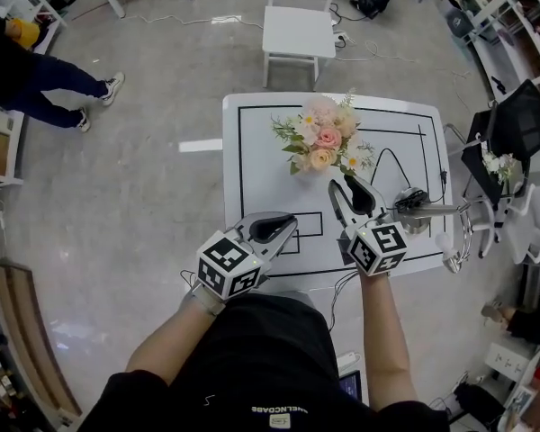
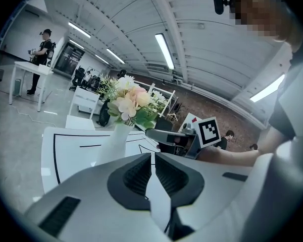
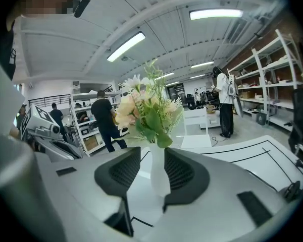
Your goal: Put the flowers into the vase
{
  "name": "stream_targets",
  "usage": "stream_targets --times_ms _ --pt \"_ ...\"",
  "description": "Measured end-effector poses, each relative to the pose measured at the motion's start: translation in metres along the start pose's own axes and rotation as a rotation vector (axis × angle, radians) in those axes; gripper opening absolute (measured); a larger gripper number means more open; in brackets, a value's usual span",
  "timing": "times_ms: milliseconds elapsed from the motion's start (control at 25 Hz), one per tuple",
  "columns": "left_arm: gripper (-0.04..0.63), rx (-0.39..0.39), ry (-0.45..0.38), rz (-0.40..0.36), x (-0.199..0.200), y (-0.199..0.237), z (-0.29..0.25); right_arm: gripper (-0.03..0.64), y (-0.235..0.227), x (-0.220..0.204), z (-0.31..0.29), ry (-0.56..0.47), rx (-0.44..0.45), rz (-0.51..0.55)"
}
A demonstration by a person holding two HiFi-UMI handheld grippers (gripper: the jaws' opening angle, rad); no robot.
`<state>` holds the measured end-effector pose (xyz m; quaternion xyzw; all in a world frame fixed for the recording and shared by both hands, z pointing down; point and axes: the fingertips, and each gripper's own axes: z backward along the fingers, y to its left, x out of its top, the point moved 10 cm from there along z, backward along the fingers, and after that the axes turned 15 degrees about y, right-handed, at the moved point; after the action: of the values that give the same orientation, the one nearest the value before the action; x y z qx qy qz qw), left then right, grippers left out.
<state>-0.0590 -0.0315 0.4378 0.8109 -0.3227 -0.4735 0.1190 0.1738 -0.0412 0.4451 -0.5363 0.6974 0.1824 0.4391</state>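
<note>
A bouquet of pink, peach and white flowers (image 1: 324, 139) stands in the middle of the white table (image 1: 252, 124), and from above it hides its vase. The left gripper view shows the flowers (image 2: 129, 100) in a white vase (image 2: 113, 142), as does the right gripper view, with flowers (image 3: 149, 107) in the vase (image 3: 158, 170). My left gripper (image 1: 288, 223) is near the table's front edge, shut and empty (image 2: 152, 158). My right gripper (image 1: 345, 187) is just in front of the bouquet, open (image 3: 152, 155), with the vase showing beyond the gap between its jaws.
A white chair (image 1: 297, 30) stands behind the table. A metal stand (image 1: 423, 210) and a black cable (image 1: 391, 165) are at the table's right side. A black chair (image 1: 522, 124) holding white flowers (image 1: 499, 165) is further right. A person (image 1: 36, 79) stands far left.
</note>
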Motion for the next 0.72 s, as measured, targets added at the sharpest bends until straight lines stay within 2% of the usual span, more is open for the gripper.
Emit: stream_targets --times_ms 320,720 --pt "0.006 -0.044 0.002 -0.039 0.009 -0.005 -0.006 0.132 0.016 0.009 0.034 -0.040 -0.030 -0.016" --pt "0.006 -0.139 0.035 -0.112 0.024 -0.019 -0.022 0.129 0.036 0.022 0.098 -0.180 -0.112 -0.083"
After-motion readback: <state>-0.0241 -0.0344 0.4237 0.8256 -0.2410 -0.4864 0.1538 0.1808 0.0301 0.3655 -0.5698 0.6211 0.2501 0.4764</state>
